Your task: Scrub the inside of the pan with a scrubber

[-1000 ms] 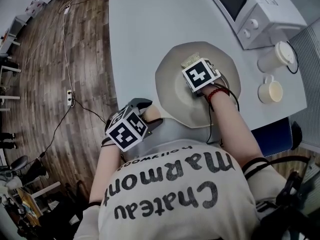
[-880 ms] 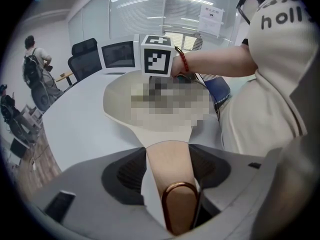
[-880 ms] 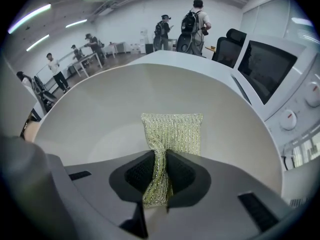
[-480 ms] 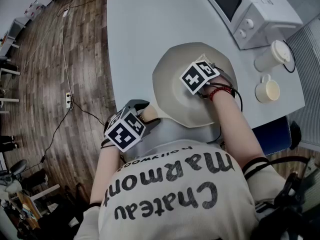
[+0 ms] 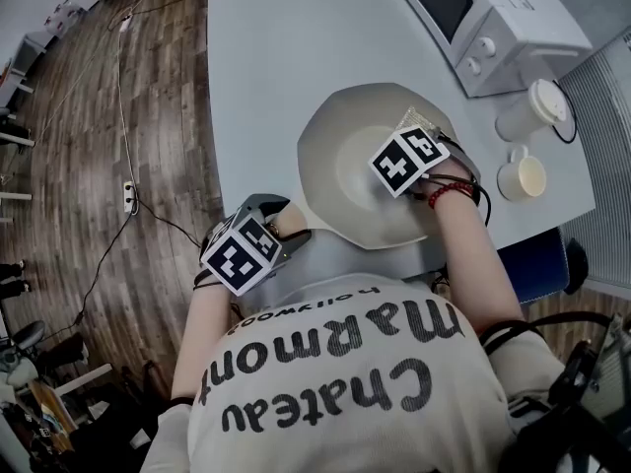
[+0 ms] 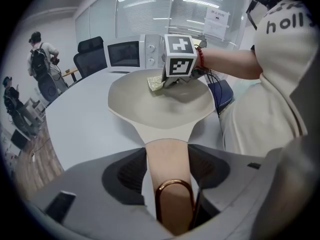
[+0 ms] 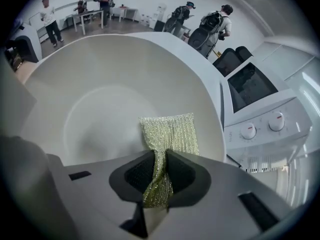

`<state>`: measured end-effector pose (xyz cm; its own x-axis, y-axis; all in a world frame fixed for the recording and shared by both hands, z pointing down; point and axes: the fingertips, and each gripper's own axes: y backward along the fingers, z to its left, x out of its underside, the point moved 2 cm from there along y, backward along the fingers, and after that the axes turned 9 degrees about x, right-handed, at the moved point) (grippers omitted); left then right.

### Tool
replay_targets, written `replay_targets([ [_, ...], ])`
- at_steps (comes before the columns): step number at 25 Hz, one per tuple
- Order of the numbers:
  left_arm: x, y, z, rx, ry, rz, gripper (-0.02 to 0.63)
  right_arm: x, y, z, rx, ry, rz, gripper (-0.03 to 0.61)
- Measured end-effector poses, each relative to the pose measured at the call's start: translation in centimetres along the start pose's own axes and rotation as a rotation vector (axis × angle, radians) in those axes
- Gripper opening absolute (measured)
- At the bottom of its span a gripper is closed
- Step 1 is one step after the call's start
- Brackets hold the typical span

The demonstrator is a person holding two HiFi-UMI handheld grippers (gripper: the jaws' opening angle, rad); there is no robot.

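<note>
A wide cream pan [image 5: 340, 166] sits near the white table's front edge, its tan handle [image 6: 167, 169] pointing toward me. My left gripper [image 6: 167, 176] is shut on that handle, near its copper hanging loop [image 6: 173, 204]. My right gripper [image 7: 159, 171] is inside the pan at its right side, shut on a yellow-gold mesh scrubber [image 7: 167, 134]. The scrubber's free end lies against the pan's inner wall. In the left gripper view the scrubber [image 6: 155, 83] shows under the right gripper's marker cube [image 6: 179, 55]. In the head view the marker cubes hide both pairs of jaws.
A white microwave [image 5: 493, 18] stands at the table's far right. A lidded paper cup [image 5: 527, 109] and a cream mug [image 5: 520, 177] stand right of the pan. Cables run over the wooden floor [image 5: 108, 146] on the left. Several people stand far off.
My right gripper has slid with the scrubber from the pan's middle toward its right wall. The left gripper keeps its hold on the handle and has barely shifted.
</note>
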<state>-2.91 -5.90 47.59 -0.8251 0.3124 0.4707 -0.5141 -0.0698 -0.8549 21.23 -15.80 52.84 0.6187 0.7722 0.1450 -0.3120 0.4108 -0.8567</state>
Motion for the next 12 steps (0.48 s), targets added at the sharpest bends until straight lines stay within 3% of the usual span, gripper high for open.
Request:
replay_targets([
  [12,0.0,0.1,0.0,-0.004,0.0,-0.012,0.264,-0.2,4.2,-5.2,0.032,-0.184,-0.127,0.066],
])
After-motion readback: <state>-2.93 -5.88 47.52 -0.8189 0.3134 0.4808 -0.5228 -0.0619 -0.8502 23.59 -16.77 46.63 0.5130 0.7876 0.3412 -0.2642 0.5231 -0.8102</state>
